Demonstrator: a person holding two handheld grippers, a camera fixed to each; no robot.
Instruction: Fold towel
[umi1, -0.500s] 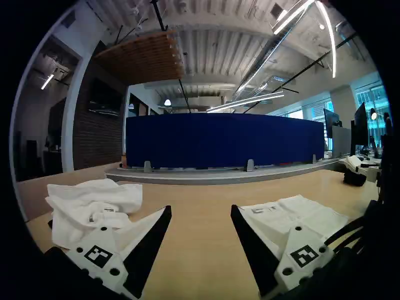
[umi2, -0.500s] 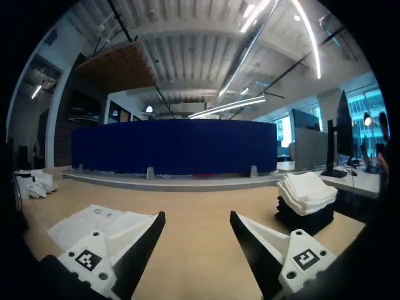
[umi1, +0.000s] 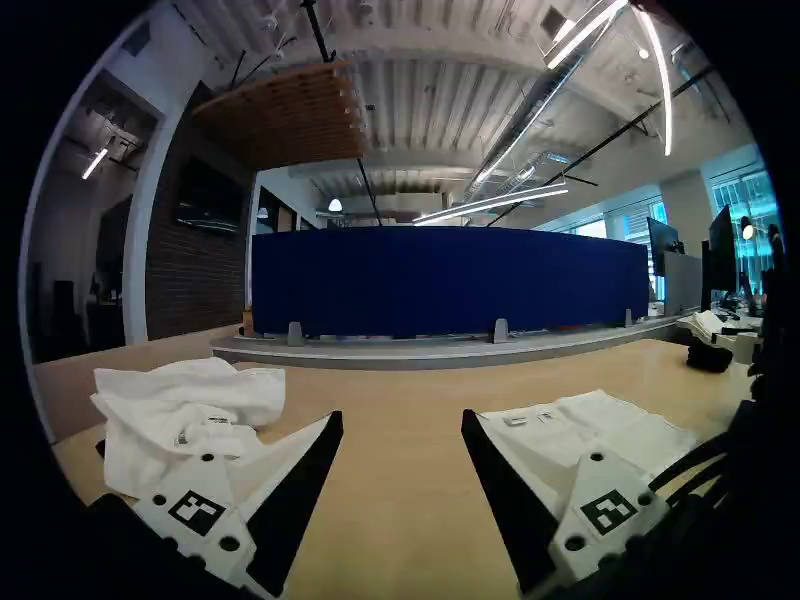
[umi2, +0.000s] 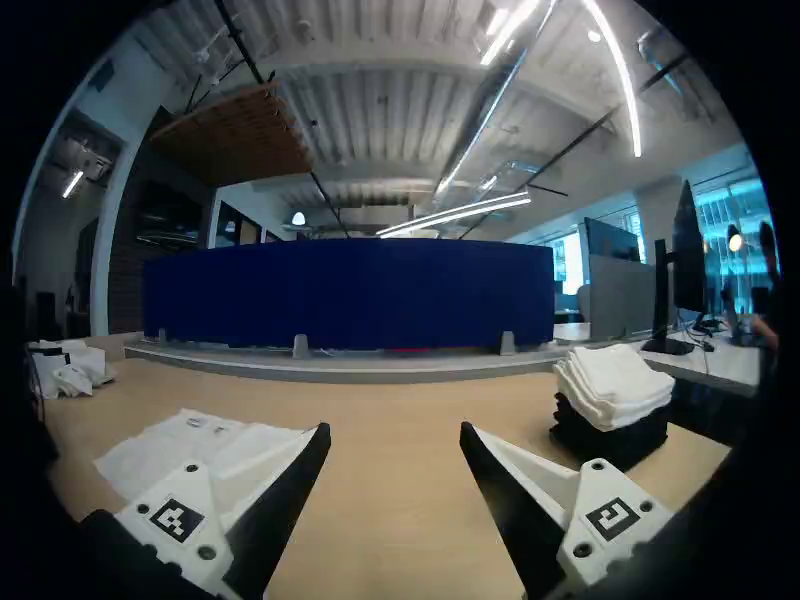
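Towel (umi2: 190, 442) flat, left of right tool (umi2: 393, 430)

I'm looking at an open-plan office: a long blue fabric desk partition (umi1: 440, 280), black flat computer monitors (umi2: 688, 260), and white curved strip lights (umi2: 621, 80) overhead.

A flat towel (umi1: 590, 425) is lying on the near part of the worktop (umi1: 400, 385). A crumpled towel pile (umi1: 185, 415) is sitting well to its left, toward the left edge. A stack of folded towels (umi2: 612, 385) is standing to the right of the flat towel, toward the right edge. A partition (umi1: 440, 280) is running along the back edge, behind all three. Monitors (umi2: 680, 270) are standing farther back, behind the stack.
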